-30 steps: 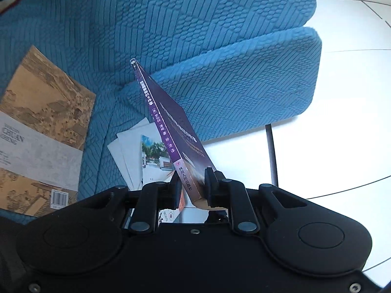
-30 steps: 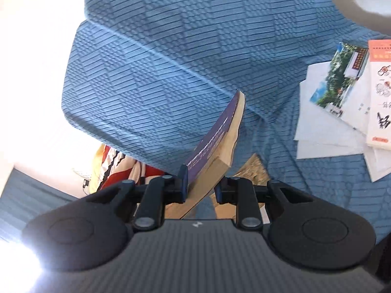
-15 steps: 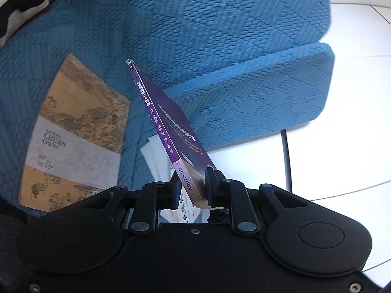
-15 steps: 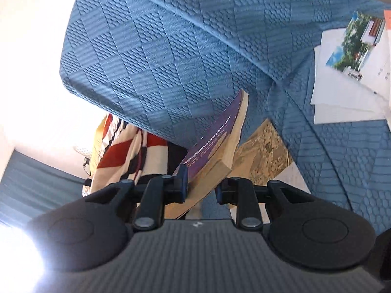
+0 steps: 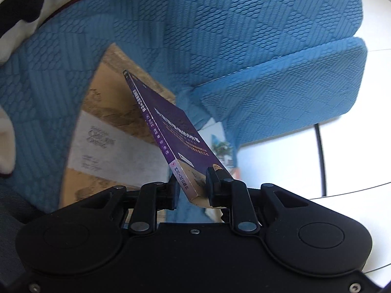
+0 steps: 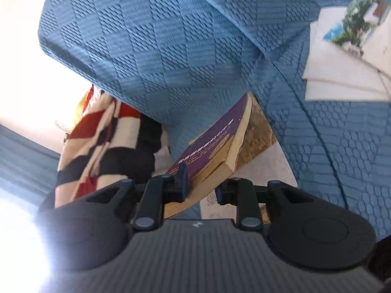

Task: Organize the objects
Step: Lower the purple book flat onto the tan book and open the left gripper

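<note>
A purple paperback (image 5: 171,122) hangs tilted over the blue sofa seat, gripped at both ends. In the left wrist view my left gripper (image 5: 194,188) is shut on its spine end, the pads pressing both covers. From the other side, my right gripper (image 6: 201,185) is shut on the same purple paperback (image 6: 210,144), whose yellowed page edges face right. A large tan art book (image 5: 110,131) lies flat on the seat just beneath and behind the paperback, and it shows as the tan art book (image 6: 259,136) past the right fingers.
The blue textured sofa (image 5: 244,36) fills both views, its armrest to the right. White papers with a photo card (image 6: 342,56) lie further along the seat. A red, black and cream checked blanket (image 6: 110,141) hangs at the sofa's end. White tiled floor (image 5: 354,158) lies beyond.
Both grippers have come down with the purple paperback and shifted along the seat. The tan art book now sits directly under it, and the white papers have slid toward the view's edge.
</note>
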`<state>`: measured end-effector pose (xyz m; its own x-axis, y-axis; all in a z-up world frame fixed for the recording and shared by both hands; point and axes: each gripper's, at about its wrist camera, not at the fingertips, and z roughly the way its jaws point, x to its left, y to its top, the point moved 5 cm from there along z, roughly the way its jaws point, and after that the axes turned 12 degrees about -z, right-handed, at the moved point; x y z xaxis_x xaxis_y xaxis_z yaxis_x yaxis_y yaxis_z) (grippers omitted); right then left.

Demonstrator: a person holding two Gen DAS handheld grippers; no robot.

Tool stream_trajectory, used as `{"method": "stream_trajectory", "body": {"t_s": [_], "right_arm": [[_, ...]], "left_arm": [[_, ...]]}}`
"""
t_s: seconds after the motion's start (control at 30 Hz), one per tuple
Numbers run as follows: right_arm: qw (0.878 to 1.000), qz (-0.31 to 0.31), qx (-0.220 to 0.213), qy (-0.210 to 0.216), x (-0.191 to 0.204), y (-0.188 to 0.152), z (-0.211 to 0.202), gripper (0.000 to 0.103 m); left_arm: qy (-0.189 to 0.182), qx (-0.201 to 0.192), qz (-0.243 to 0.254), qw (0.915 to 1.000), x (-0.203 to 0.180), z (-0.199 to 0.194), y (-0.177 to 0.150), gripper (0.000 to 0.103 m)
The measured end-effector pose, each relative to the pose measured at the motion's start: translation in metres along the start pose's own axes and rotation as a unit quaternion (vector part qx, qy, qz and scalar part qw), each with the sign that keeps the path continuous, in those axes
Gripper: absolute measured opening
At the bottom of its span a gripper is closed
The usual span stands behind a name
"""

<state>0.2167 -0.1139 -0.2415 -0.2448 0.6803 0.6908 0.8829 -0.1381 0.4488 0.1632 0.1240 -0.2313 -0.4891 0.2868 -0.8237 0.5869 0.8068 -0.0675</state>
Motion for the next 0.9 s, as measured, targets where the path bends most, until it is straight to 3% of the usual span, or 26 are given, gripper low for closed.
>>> {"method": "stream_trajectory", "body": {"t_s": [0.3,0.47,0.57,0.9], "right_arm": [[1.000,-0.002,0.022,-0.019,-0.013,-0.025,0.014,0.027],[0.996,-0.017,0.062,-0.057,-0.018,-0.039,0.026,0.031],[0.994,-0.010,0.084,-0.072,-0.027,-0.048,0.034,0.031],[0.990,0.009,0.114,-0.088,-0.046,-0.059,0.040,0.036]], "left_arm": [[0.035,0.023,-0.021,0.9989,0.029,0.014,-0.007,0.022],[0.135,0.024,0.024,0.9903,0.038,0.032,-0.018,0.029],[0.165,0.035,0.020,0.9855,0.048,0.042,-0.022,0.031],[0.198,0.039,0.027,0.9790,0.054,0.055,-0.027,0.035]]}}
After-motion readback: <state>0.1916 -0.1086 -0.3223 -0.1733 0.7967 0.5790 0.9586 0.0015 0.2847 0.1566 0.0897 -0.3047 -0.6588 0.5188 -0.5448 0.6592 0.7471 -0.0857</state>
